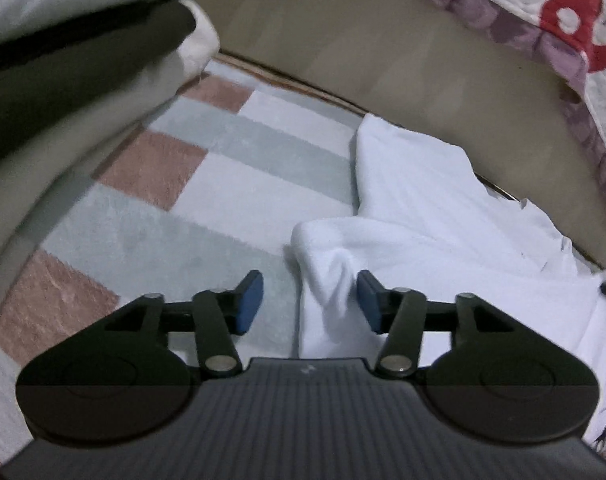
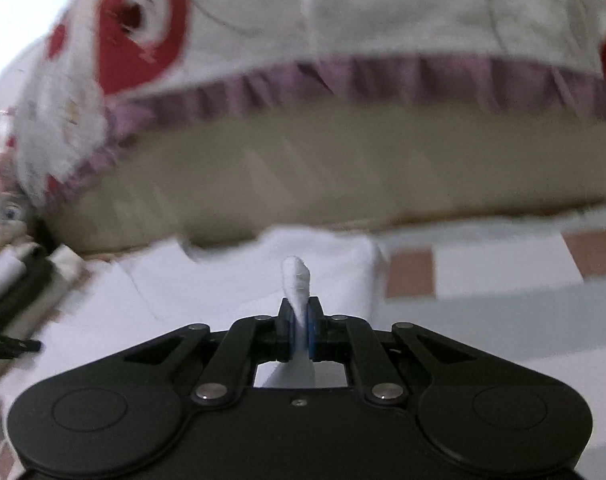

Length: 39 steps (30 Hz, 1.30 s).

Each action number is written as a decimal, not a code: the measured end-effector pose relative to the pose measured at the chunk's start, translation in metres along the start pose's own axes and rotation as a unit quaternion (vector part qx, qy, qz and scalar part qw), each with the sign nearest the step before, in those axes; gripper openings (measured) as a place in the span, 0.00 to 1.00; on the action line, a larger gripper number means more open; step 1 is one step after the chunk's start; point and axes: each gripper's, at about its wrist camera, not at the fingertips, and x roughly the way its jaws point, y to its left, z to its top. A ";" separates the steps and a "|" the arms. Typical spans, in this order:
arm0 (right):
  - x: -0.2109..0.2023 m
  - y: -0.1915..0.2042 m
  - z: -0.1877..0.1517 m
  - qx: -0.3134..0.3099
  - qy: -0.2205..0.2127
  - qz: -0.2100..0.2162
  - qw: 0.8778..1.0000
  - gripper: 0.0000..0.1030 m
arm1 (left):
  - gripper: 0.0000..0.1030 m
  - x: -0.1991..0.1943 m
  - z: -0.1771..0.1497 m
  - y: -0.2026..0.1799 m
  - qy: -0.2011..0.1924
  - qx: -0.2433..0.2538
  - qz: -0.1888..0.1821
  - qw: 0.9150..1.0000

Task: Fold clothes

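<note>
A white garment (image 1: 431,216) lies on a checked blanket (image 1: 207,184), spread toward the right in the left wrist view. A bunched edge of it rises between the blue pads of my left gripper (image 1: 310,304), which is open and straddles that fold without pinching it. In the right wrist view the same white garment (image 2: 231,280) lies flat ahead. My right gripper (image 2: 299,326) is shut on a pinched ridge of its cloth, which sticks up above the fingertips.
A stack of folded clothes (image 1: 63,40) in white, black and grey sits at the upper left. A beige bed side (image 1: 383,60) runs behind, with a white quilt bearing red shapes and a purple frill (image 2: 343,40) hanging over it. Dark objects (image 2: 11,320) lie at the left.
</note>
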 end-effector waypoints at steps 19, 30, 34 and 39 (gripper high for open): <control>0.032 -0.021 -0.013 0.074 0.060 0.046 0.994 0.15 | 0.17 0.023 0.027 -0.002 0.028 -0.012 -0.095 0.995; -0.025 0.013 -0.002 0.026 -0.025 0.034 0.999 0.08 | 0.10 -0.048 0.026 -0.056 -0.067 0.105 -0.071 0.990; -0.050 0.026 0.004 0.024 -0.058 0.036 0.997 0.08 | 0.10 -0.061 0.024 -0.063 -0.089 0.118 -0.049 0.988; -0.061 0.034 0.020 -0.014 -0.073 0.044 0.996 0.07 | 0.10 -0.062 0.036 -0.076 -0.104 0.129 -0.013 0.986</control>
